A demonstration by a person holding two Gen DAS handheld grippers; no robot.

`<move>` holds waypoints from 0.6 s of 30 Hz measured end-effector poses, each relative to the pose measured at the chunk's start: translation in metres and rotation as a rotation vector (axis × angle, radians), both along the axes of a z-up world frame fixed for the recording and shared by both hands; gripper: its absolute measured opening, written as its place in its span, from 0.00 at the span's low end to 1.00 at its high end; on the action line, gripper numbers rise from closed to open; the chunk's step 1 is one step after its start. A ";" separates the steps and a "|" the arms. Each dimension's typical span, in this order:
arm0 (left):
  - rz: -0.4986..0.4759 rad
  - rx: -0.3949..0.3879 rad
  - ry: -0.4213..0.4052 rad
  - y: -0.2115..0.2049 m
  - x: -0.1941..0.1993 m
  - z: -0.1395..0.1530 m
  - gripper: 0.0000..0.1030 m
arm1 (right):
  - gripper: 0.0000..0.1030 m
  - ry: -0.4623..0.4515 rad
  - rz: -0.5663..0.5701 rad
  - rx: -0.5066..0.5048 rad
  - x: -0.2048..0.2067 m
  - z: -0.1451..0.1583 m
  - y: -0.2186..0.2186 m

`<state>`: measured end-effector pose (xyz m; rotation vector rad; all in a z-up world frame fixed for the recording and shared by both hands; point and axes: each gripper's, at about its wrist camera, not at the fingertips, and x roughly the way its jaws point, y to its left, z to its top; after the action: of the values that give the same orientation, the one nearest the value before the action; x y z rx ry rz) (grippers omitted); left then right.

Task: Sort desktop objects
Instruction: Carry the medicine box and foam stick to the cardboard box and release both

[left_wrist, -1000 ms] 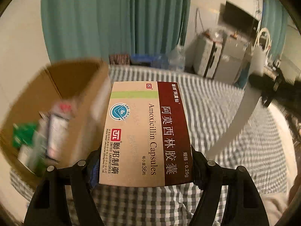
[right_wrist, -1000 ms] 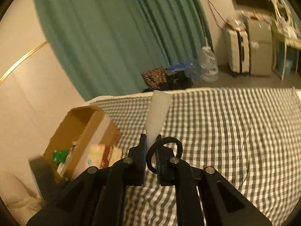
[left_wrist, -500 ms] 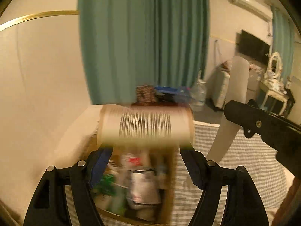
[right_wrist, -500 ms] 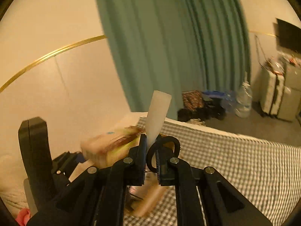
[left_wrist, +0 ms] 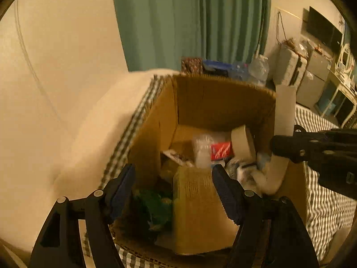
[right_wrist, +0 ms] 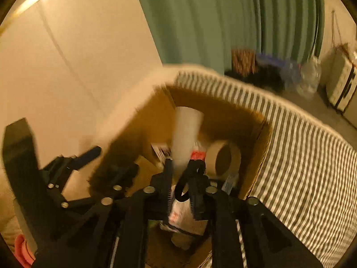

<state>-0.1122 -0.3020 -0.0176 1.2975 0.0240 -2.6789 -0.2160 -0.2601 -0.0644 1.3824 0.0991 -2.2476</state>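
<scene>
Two grippers are positioned over an open cardboard box (left_wrist: 225, 102) that sits on a checked cloth (right_wrist: 301, 147).

Left gripper (left_wrist: 174, 192): fingers spread wide, with nothing clamped between them. A tan medicine box (left_wrist: 196, 210) lies in the cardboard box directly below and between the fingers, clear of both pads; its image is blurred. Below and to the left of this gripper lies a green packet (left_wrist: 156, 207). Ahead of it inside the cardboard box are a roll of brown tape (left_wrist: 243, 143), a red-labelled item (left_wrist: 221, 150) and a clear plastic item (left_wrist: 202, 147).

Right gripper (right_wrist: 180, 169): fingers closed on a white tube (right_wrist: 186, 138), which stands up and forward from the fingertips, over the interior of the cardboard box. In the left wrist view, this gripper enters from the right, and the white tube crosses the right wall of the cardboard box. The roll of brown tape lies just right of the right gripper's fingertips, on edge, its hole facing the camera.

Teal curtains (left_wrist: 191, 22) hang behind the cardboard box.
</scene>
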 end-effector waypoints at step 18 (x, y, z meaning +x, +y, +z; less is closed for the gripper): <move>-0.013 -0.033 -0.043 0.001 0.013 -0.006 0.96 | 0.86 -0.192 -0.020 0.267 0.024 -0.003 0.006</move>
<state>-0.0987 -0.3010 -0.0239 1.3499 -0.0338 -2.6494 -0.1917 -0.2537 -0.0679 1.7382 0.3314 -2.1636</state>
